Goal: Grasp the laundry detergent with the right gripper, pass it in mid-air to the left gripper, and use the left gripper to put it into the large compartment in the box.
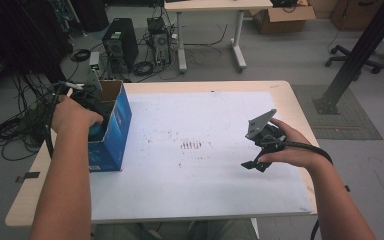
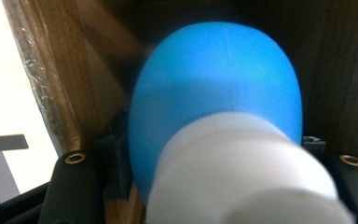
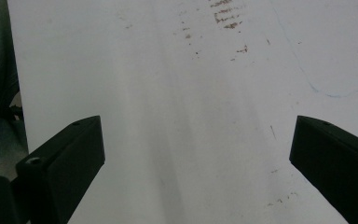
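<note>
Since the left hand-held gripper (image 1: 91, 116) is down inside the blue carton (image 1: 111, 131) at 9 o'clock with the blue bottle (image 2: 214, 112) between its barely-parted jaws, the drop looks nearly done; the right hand-held gripper (image 1: 254, 164) idles wide open over the table (image 1: 190, 200)

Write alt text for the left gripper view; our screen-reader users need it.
A blue bottle with a white cap sits close between the left gripper's black jaws, inside a brown cardboard box. A strip of pale table shows at the left.
</note>
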`<move>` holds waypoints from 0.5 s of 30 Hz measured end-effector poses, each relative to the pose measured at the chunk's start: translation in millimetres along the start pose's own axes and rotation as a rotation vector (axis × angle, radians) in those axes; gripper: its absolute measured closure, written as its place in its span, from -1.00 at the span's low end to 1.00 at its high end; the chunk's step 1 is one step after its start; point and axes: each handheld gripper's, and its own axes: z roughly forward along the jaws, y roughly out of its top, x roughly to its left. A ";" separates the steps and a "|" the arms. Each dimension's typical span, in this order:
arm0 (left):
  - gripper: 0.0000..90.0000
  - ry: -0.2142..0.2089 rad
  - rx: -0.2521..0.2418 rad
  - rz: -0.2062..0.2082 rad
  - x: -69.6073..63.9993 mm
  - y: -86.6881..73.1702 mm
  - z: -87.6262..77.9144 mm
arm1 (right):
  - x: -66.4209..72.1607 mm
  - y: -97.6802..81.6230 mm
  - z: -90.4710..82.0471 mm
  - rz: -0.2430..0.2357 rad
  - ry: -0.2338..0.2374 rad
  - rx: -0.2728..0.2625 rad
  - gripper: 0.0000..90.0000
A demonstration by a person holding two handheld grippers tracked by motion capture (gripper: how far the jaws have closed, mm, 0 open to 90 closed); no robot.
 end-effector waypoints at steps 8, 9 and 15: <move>-0.31 -0.002 -0.019 -0.006 -1.6 -3.0 -9.8 | 1.7 -2.5 -1.8 0.000 -0.002 -0.008 -0.93; -0.32 0.005 -0.033 -0.005 -3.1 -4.5 -16.9 | 2.1 -3.1 -1.9 0.003 -0.002 -0.012 -0.93; -0.39 0.021 -0.047 -0.005 -7.1 -7.8 -29.1 | 2.9 -2.5 -2.9 -0.003 -0.004 -0.020 -0.93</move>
